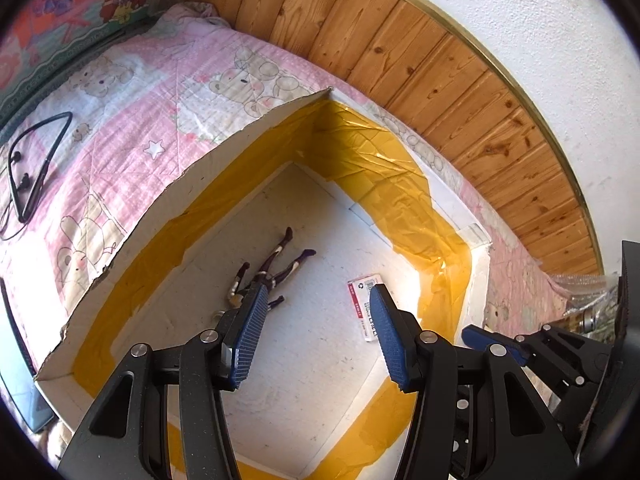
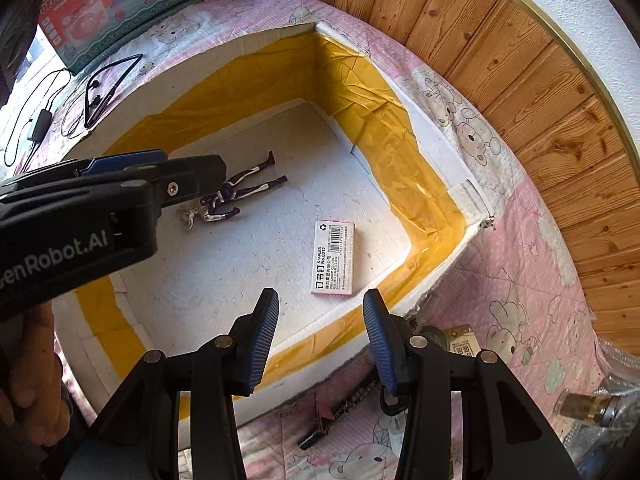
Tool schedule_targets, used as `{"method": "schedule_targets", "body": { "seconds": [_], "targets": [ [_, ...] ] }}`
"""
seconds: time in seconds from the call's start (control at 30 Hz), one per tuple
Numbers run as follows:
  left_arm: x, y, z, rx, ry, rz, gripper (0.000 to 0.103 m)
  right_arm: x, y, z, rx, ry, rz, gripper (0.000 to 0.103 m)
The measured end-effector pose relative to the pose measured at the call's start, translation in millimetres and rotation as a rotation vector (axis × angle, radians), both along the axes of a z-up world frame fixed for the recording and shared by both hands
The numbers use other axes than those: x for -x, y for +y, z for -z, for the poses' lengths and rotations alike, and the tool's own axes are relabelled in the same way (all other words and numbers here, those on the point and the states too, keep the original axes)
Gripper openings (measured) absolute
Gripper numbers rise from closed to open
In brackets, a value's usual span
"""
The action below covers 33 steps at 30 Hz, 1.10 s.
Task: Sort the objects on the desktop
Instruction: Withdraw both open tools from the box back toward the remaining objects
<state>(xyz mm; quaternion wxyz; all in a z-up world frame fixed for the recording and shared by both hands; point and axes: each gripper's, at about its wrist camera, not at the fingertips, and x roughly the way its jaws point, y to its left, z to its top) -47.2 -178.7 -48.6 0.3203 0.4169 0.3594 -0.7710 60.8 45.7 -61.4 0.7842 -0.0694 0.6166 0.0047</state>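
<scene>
Both grippers spread wide and empty above the white foam box [image 1: 132, 216] lined with yellow tape.

The left gripper [image 1: 316, 336] hangs over the box interior, fingers apart, nothing between them. The right gripper [image 2: 320, 344] sits above the box's near rim, likewise parted and empty. On the box floor lie a dark purple-and-white action figure [image 2: 236, 194] and, well apart from it toward the sunlit side wall, a flat white-and-pink staples packet [image 2: 333, 257]. Outside the box, a black neckband earphone [image 1: 34, 160] rests on the pink bear-print quilt [image 1: 132, 132].

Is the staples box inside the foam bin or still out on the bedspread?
Inside. The staples box lies flat on the floor of the foam bin, within its yellow-taped walls, apart from the toy figure.
</scene>
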Motion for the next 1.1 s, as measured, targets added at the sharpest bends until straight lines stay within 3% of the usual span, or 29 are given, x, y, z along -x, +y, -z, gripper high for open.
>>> {"method": "schedule_targets", "body": {
  "seconds": [0.73, 1.1],
  "targets": [
    [-28.4, 66.4, -10.4, 0.080, 0.013, -0.016, 0.056, 64.3, 24.8, -31.5, 0.024, -0.045, 0.002, 0.049],
    [-36.6, 94.6, -14.7, 0.116, 0.026, -0.027, 0.056, 95.0, 36.5, -47.1, 0.044, -0.121, -0.001, 0.049]
  ]
}}
